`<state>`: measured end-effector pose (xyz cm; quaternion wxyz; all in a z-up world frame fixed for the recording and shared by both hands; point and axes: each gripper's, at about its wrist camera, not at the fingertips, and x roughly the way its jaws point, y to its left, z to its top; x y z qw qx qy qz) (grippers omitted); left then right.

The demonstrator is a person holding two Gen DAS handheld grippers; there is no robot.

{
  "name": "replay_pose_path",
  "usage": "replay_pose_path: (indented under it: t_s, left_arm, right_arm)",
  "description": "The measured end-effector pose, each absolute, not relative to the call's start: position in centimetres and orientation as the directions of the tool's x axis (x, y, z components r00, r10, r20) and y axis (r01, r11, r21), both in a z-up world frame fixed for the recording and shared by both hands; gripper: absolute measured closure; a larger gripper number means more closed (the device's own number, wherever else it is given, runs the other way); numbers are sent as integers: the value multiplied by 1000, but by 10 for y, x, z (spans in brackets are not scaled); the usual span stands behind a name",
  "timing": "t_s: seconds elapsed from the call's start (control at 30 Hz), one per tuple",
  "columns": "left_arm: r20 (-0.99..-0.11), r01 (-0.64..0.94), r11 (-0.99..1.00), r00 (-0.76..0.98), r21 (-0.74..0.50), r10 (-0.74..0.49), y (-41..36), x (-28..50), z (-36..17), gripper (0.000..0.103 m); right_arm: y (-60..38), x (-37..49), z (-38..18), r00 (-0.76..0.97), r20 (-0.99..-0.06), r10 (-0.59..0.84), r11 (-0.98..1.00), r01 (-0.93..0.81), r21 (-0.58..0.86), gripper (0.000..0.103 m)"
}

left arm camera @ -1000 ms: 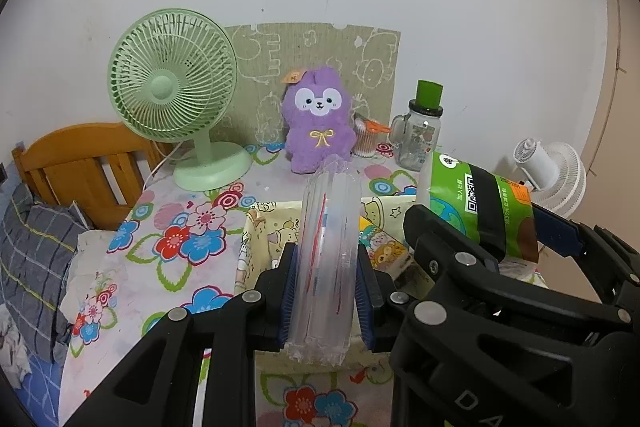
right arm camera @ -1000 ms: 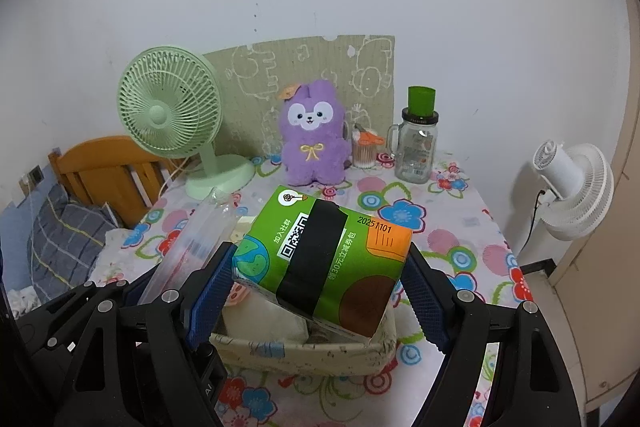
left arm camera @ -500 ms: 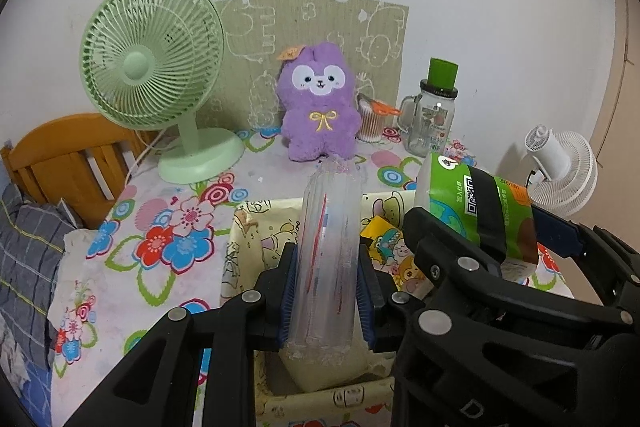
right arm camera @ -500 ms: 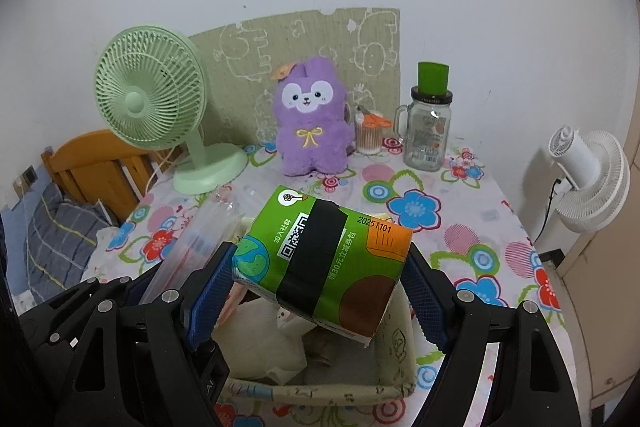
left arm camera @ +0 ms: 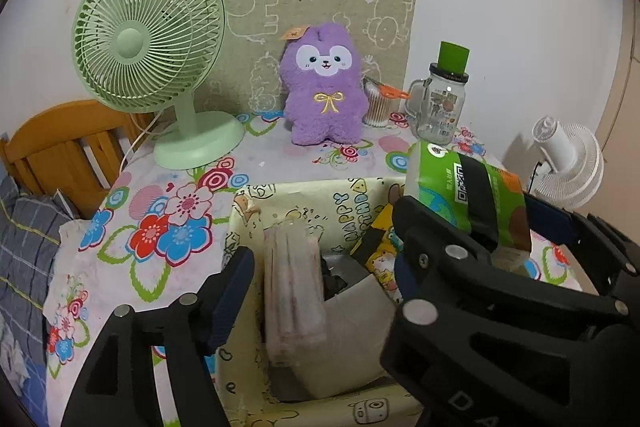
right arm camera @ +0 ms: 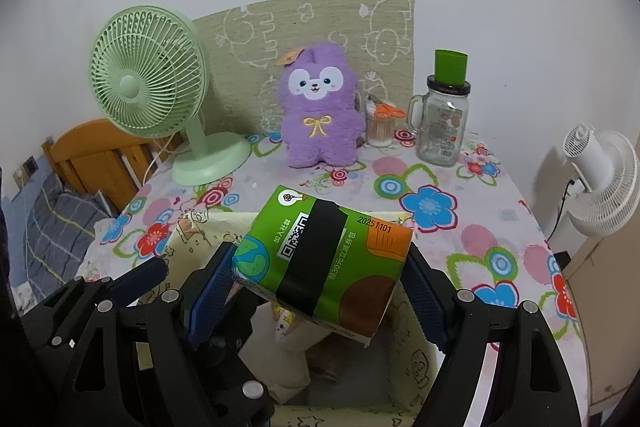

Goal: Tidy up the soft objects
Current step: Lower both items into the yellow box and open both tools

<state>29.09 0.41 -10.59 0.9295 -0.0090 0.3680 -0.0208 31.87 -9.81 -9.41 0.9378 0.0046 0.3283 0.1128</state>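
Left gripper (left arm camera: 316,291) jaws just opened; clear plastic-wrapped pack (left arm camera: 294,291) sits released between them inside the yellow cartoon-print fabric bin (left arm camera: 256,195). Beside it, right gripper (right arm camera: 320,291) is clamped on the green tissue pack (right arm camera: 324,259), above the bin, next to drop.

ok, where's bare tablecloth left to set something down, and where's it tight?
Free: the floral cloth between the green fan base and the fabric bin, and the stretch right of the bin, in front of the glass jar. Crowded: the back row by the purple plush, and the bin itself.
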Motion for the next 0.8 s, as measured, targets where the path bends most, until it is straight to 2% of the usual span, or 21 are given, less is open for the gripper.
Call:
replay_pose_path:
  t_s: [0.33, 0.47, 0.8]
  left_arm:
    - [-684, 36, 999, 729, -12, -35, 9, 289, -106, 20]
    - [-674, 39, 999, 738, -10, -36, 8, 285, -102, 18]
    - [-658, 38, 999, 752, -13, -37, 1, 265, -88, 11]
  right_arm:
    - [-88, 324, -100, 744, -615, 259, 962, -252, 101, 16]
    - [-88, 319, -96, 761, -600, 247, 966, -243, 89, 4]
    - [-99, 298, -81, 776, -588, 229, 972, -218, 90, 4]
